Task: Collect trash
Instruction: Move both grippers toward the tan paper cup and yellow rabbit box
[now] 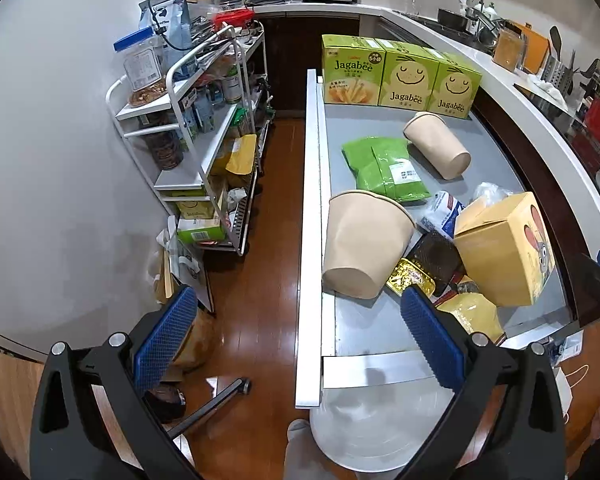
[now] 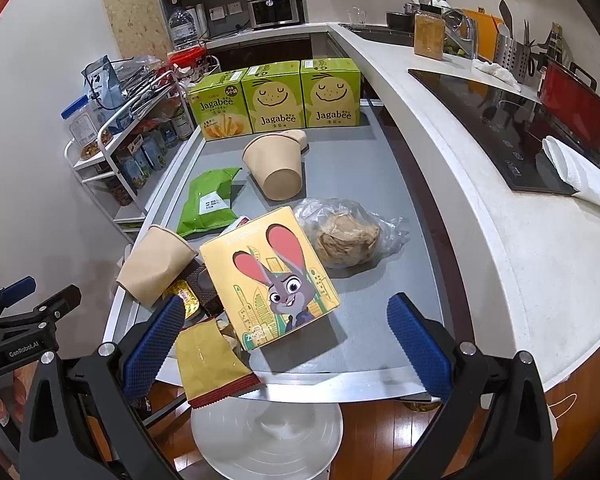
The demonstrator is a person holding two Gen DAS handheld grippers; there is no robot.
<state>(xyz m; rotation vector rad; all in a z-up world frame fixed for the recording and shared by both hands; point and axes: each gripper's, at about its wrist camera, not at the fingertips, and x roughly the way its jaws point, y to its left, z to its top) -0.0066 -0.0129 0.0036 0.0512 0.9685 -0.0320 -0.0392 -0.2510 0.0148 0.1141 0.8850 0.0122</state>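
Trash lies on a grey table (image 2: 360, 184): a yellow rabbit box (image 2: 268, 276) (image 1: 508, 248), two tan paper cups on their sides (image 2: 278, 162) (image 2: 156, 266), a green pouch (image 2: 210, 200) (image 1: 384, 168), a clear bag of food (image 2: 348, 236), a yellow wrapper (image 2: 210, 360) at the front edge and gold wrappers (image 1: 410, 276). A white bin (image 2: 266, 436) (image 1: 376, 424) stands below the front edge. My right gripper (image 2: 284, 340) is open and empty over the box's near end. My left gripper (image 1: 296, 332) is open and empty above the table's left rail, and shows at the left of the right wrist view (image 2: 28, 304).
Three green Jagabee boxes (image 2: 276, 100) line the table's far end. A white shelf cart (image 1: 204, 128) full of goods stands left. A curved white counter (image 2: 480, 208) with a cooktop, red pot and towel runs along the right. Chair base (image 1: 216, 400) on the wood floor.
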